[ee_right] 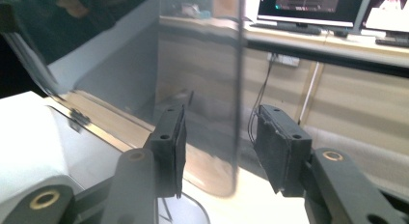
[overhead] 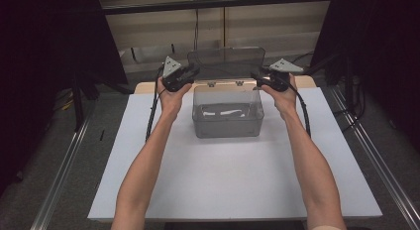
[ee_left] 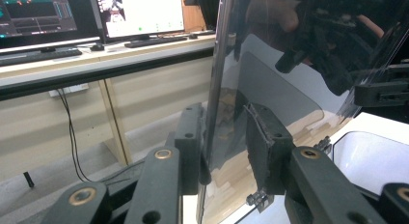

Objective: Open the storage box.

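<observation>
A clear plastic box (overhead: 228,127) stands on the white table top, its hinged lid (overhead: 225,60) raised upright at the back. My left gripper (overhead: 192,71) is at the lid's left edge and my right gripper (overhead: 257,76) at its right edge. In the left gripper view the lid's edge (ee_left: 212,89) runs between the jaws of the left gripper (ee_left: 224,142), close to one pad with a gap to the other. The right gripper (ee_right: 222,147) likewise straddles the lid's edge (ee_right: 237,89), jaws apart. Pale streaks (overhead: 223,111) show at the box's bottom; I cannot tell what they are.
The white sheet (overhead: 223,185) covers most of the table in front of the box. Metal rails (overhead: 64,170) run along both sides. A cable (overhead: 151,121) trails from the left gripper. Behind the table stands a desk with monitors (ee_left: 140,14) and a keyboard (ee_left: 154,40).
</observation>
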Demonstrator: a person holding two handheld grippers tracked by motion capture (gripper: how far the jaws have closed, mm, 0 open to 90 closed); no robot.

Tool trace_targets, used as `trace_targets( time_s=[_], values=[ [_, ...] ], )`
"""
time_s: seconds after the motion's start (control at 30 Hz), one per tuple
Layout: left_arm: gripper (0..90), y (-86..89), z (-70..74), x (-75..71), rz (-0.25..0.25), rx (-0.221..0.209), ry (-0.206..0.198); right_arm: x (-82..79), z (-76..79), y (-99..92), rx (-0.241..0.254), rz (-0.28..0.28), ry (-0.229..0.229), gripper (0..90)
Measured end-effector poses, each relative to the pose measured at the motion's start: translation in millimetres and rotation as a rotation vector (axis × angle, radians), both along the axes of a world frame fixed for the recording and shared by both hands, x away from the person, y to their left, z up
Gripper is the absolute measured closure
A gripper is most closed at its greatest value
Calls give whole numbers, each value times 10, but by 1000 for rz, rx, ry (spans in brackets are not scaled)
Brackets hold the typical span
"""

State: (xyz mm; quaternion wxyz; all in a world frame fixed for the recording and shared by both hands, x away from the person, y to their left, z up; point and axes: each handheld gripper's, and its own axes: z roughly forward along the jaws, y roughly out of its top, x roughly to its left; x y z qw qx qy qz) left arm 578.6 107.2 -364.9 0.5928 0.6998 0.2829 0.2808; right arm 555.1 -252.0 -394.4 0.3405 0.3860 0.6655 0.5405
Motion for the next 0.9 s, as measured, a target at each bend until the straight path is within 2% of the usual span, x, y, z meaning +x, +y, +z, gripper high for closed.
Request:
trace_targets(
  time_s=[0.07,0.23,0.43,0.57,0.7,0.83,0.87,0.9],
  values=[
    [683,0,-20,9,2,12,5,20,-38,-17,8,7,8,541],
    [687,-12,-94,46,14,5,25,45,-93,25,11,28,27,581],
    [695,-28,-116,52,34,40,8,60,-146,31,3,37,38,655],
    [612,-21,-160,58,38,68,21,64,-143,20,2,29,43,677],
    [562,-7,-197,78,43,67,32,68,-148,15,7,28,38,695],
    [562,-13,-234,99,37,64,44,82,-150,9,12,27,39,699],
    [593,-14,-250,107,34,74,48,89,-149,8,10,27,39,700],
    [594,-26,-266,113,32,59,51,91,-147,7,12,28,40,701]
  ],
)
